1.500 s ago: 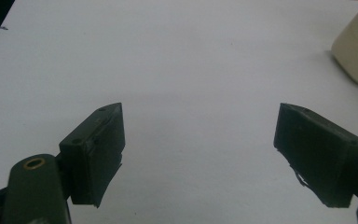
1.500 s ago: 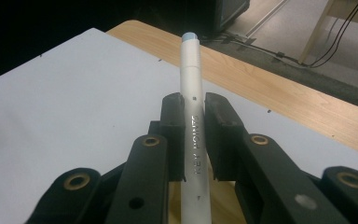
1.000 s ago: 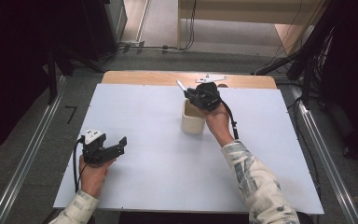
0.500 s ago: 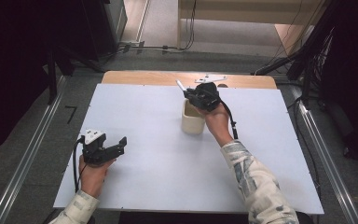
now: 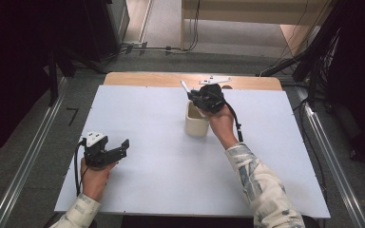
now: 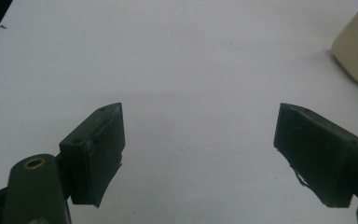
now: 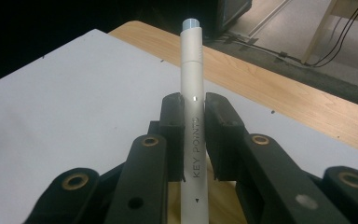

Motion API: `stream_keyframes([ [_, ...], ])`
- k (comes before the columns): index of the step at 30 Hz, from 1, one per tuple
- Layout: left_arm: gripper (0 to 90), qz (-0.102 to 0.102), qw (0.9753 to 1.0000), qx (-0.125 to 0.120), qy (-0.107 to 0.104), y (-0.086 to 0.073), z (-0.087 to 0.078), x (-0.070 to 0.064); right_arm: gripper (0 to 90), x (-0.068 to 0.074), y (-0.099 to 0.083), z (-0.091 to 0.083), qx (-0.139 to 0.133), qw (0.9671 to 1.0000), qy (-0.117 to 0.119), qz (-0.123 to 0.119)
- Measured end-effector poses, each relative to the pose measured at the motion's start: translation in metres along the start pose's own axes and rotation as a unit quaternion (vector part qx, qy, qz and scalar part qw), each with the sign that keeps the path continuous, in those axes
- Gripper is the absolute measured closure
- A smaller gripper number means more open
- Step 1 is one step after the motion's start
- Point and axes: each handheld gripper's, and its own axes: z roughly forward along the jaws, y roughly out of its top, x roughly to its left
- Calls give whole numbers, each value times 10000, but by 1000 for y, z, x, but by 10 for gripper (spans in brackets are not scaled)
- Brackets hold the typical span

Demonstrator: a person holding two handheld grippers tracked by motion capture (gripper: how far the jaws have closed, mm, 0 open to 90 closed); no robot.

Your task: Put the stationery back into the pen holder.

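R gripper [image 5: 196, 96] fingers clamp a pen [image 7: 193, 116] just above the cup [image 5: 196, 121], far-centre of the surface [image 5: 138, 190]. Looks like a drop-in: keep pen upright, centre over cup, lower before release. L gripper [image 6: 200, 154] fingers wide, w/ nothing, near left.

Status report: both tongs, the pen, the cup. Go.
Left tongs open, empty, low over white board. Right tongs shut on pen, above cup. Nothing in the way.

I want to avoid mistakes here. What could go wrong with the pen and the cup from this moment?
1. The right gripper pinches the white pen on its smooth barrel, so it might slip or tilt.
2. That gripper hangs just above the cream cup, which nothing steadies; a bump could tip it.
3. The left gripper is open and far away, too distant to help.
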Motion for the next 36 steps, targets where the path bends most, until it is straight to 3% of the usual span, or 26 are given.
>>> stream_keyframes([
  [28, 168, -7, 10000, 2, 0, 0, 0, 0, 740, 1, -1, -1, 10, 10000, 13, 11],
  [31, 169, -9, 10000, 0, -10, 0, 0, 0, 507, 0, -2, -1, -2, 10000, 27, 68],
  [36, 168, 0, 10000, 1, -9, 0, 0, 0, 333, -4, -4, 0, 79, 9998, 62, 193],
])
